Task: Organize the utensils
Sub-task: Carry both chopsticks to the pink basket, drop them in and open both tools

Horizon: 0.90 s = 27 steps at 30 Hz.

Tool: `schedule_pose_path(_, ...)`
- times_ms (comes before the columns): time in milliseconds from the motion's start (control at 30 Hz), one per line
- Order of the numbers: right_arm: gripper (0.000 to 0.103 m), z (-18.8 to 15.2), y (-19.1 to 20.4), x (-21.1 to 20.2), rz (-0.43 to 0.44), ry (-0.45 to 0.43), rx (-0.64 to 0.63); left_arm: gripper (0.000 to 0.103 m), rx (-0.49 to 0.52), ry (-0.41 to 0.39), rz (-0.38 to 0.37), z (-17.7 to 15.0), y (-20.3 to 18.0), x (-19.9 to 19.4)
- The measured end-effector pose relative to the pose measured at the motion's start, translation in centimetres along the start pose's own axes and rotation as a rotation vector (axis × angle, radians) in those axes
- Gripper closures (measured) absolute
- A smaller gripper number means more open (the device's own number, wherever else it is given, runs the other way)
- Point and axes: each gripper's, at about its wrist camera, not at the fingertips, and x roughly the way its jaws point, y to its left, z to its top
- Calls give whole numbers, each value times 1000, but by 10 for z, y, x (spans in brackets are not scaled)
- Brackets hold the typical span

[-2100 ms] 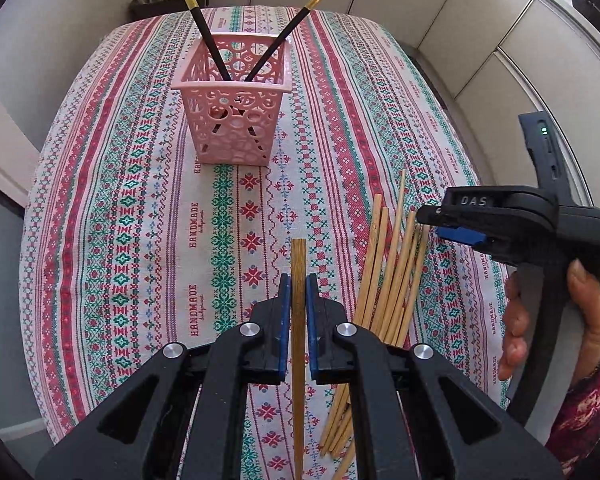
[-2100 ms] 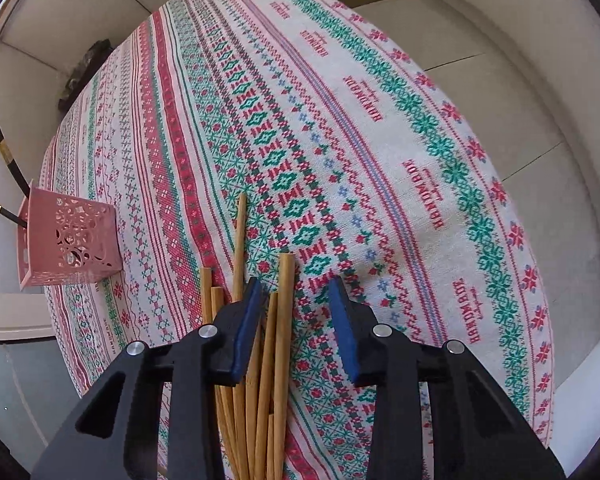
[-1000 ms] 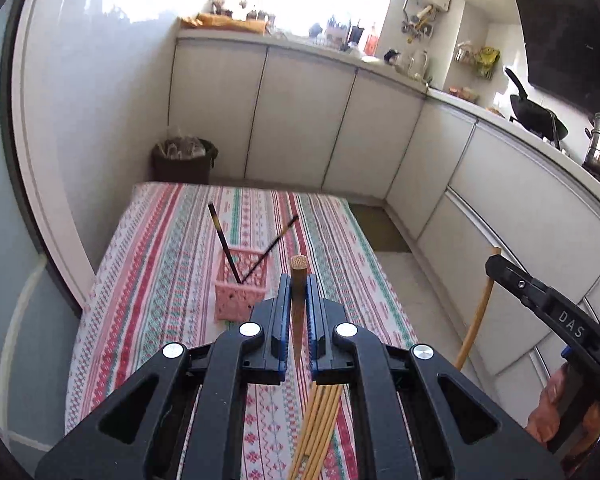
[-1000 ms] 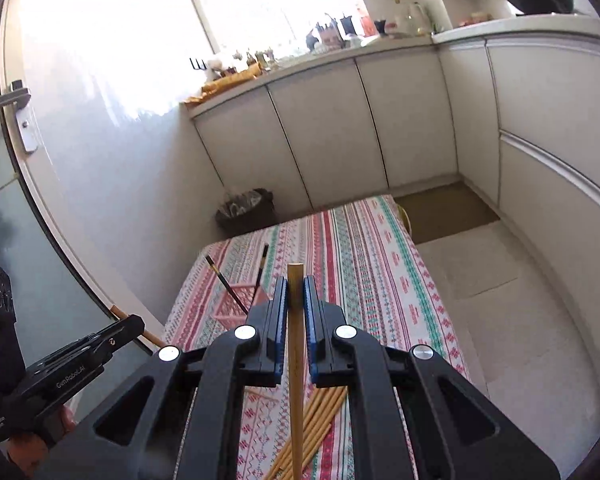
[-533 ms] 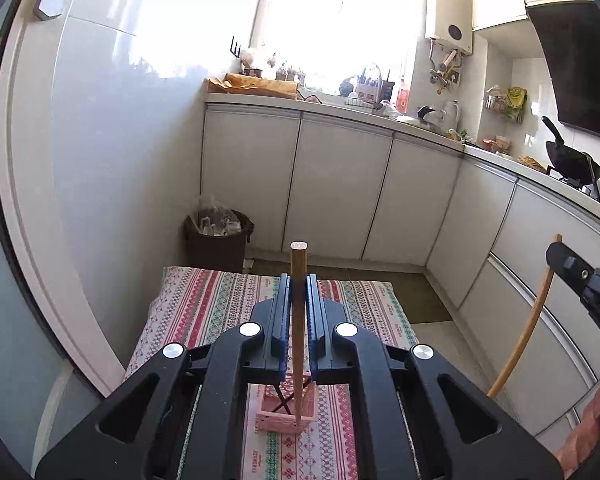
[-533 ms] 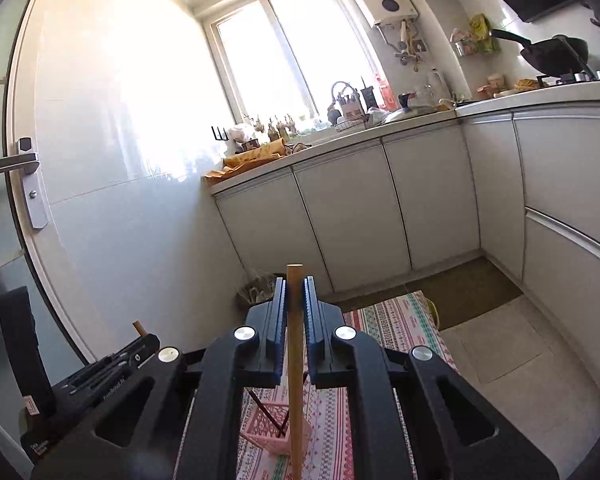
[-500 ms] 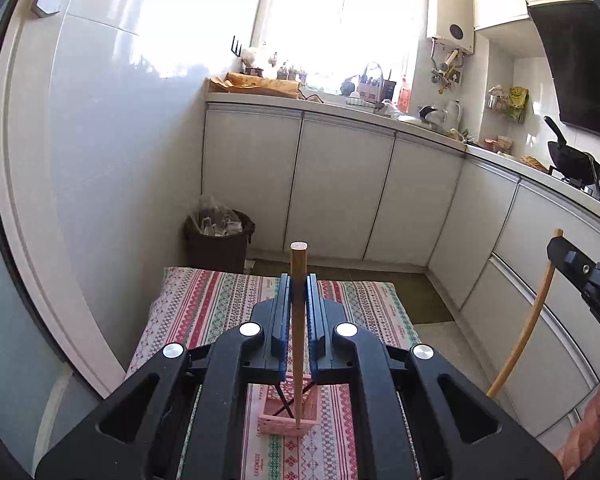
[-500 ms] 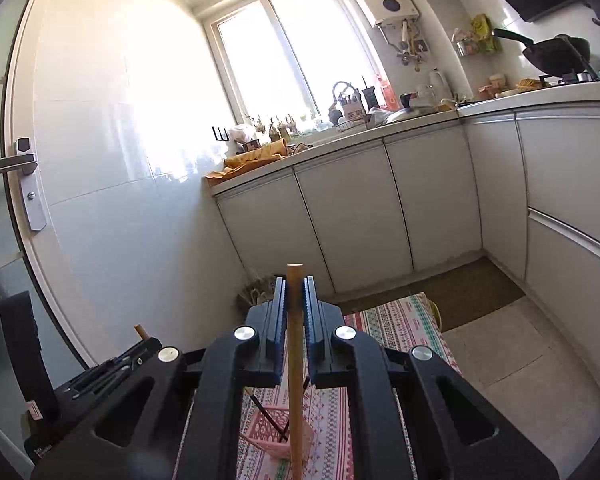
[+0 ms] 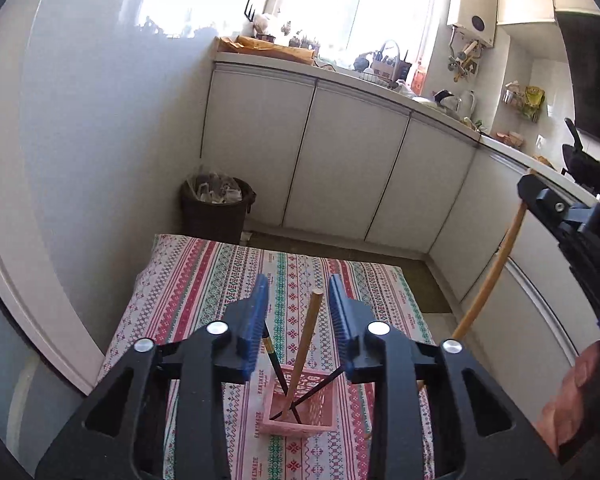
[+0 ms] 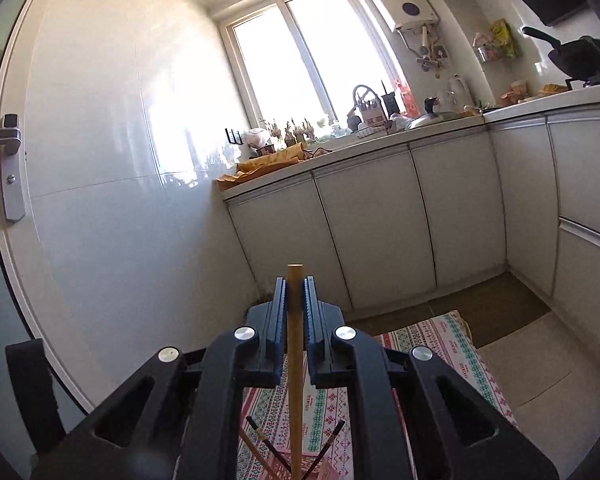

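1. Your left gripper has just been opening: its blue pads now stand apart, and the wooden chopstick between them touches neither. That chopstick leans free, its lower end down inside the pink basket and its top tilted toward the right pad.
2. Your right gripper is clamped narrow on a second wooden chopstick, held upright, with its blunt top poking just above the pads.
3. The relation that matters for the coming move: the basket sits below and ahead of the right gripper, almost in line with the held stick. Its long axis runs near vertical, and its lower end hangs above the basket mouth. Your right hand is the one placed for this drop, I judge.
4. The basket already holds two black chopsticks, crossed, plus the released wooden one. Aim for the gap between them.
5. The left wrist view shows the whole basket on the striped tablecloth, and the right gripper off to the side with its stick slanting down toward the basket.
6. The right wrist view shows only the basket's far rim at the bottom edge, but it shows the grip on the stick plainly. It does not show the stick's tip.
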Motion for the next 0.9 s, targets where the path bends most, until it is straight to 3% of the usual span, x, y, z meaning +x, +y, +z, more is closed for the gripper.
schedule_pose_path(333, 94, -37, 14, 33, -38, -32, -27, 68, -70, -113, -4, 16, 28, -43)
schedule_pose_path(567, 91, -77, 11, 55, -41, 52, -13, 68, -86, -109, 4, 21, 39, -42)
schedule_pose_path(600, 88, -79, 10, 57, -43, 70, -9, 67, -91, -112, 5, 23, 40, -43)
schedule_pose_path(667, 70, -79, 9, 54, -56, 80, -2, 64, -98, -115, 10, 24, 42, -44)
schedule_pose_path(700, 54, -77, 8, 51, -64, 71, 7, 64, -99, -112, 14, 25, 43, -43)
schedule_pose_path(900, 51, -62, 2, 30, -87, 44, 13, 60, -86, -88, 24, 21, 35, -38)
